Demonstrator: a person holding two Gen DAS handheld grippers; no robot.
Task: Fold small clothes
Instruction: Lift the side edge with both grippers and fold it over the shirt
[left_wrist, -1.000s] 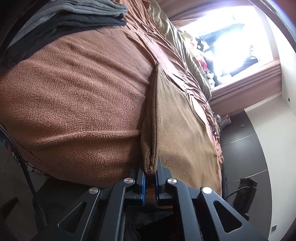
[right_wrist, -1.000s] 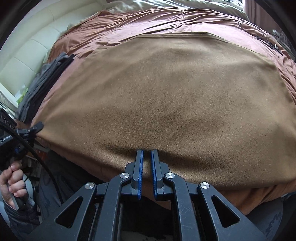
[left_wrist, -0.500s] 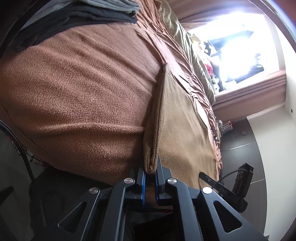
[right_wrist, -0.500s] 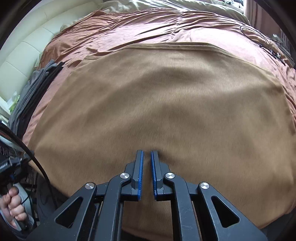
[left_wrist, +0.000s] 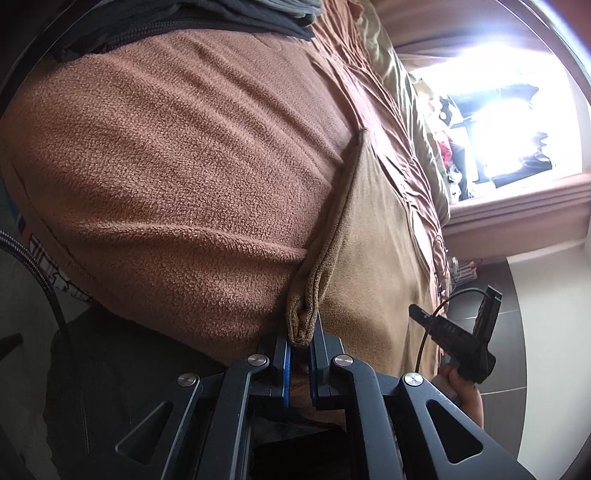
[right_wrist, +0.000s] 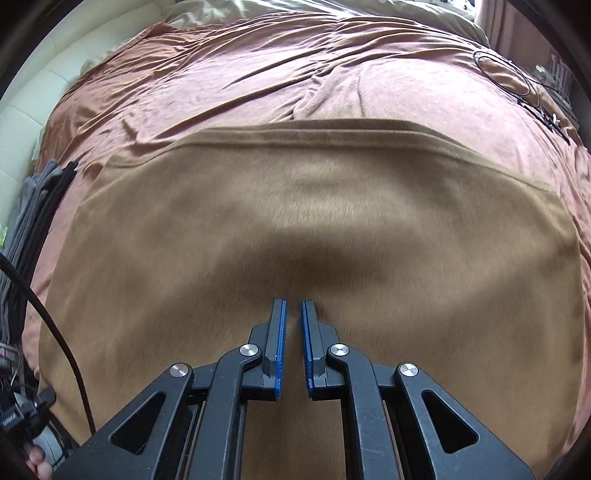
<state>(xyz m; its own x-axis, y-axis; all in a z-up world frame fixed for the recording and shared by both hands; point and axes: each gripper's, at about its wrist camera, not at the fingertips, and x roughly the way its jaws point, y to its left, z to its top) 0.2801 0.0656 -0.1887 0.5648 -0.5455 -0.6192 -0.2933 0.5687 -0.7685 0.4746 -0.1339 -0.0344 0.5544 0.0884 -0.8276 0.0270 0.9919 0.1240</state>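
Note:
A tan cloth (right_wrist: 314, 221) lies spread flat on the bed, its far hem folded in a straight line. My right gripper (right_wrist: 293, 306) hovers low over the cloth's middle, jaws shut with nothing between them, casting a shadow just ahead. In the left wrist view the same tan cloth (left_wrist: 376, 240) runs away to the right. My left gripper (left_wrist: 300, 338) is shut on the cloth's bunched near-left corner at the bed's edge.
A brown fleece blanket (left_wrist: 166, 166) covers the bed (right_wrist: 295, 74). Folded grey and dark clothes (right_wrist: 33, 221) are stacked at the left side. A black cable loop (right_wrist: 506, 74) lies far right. A hand (left_wrist: 461, 387) holds the other gripper's handle. A bright window (left_wrist: 498, 110) is beyond.
My right gripper has slid from the cloth's near edge inward over its middle. The left gripper has rolled a little, still pinching the corner; the other hand's handle has come into its view.

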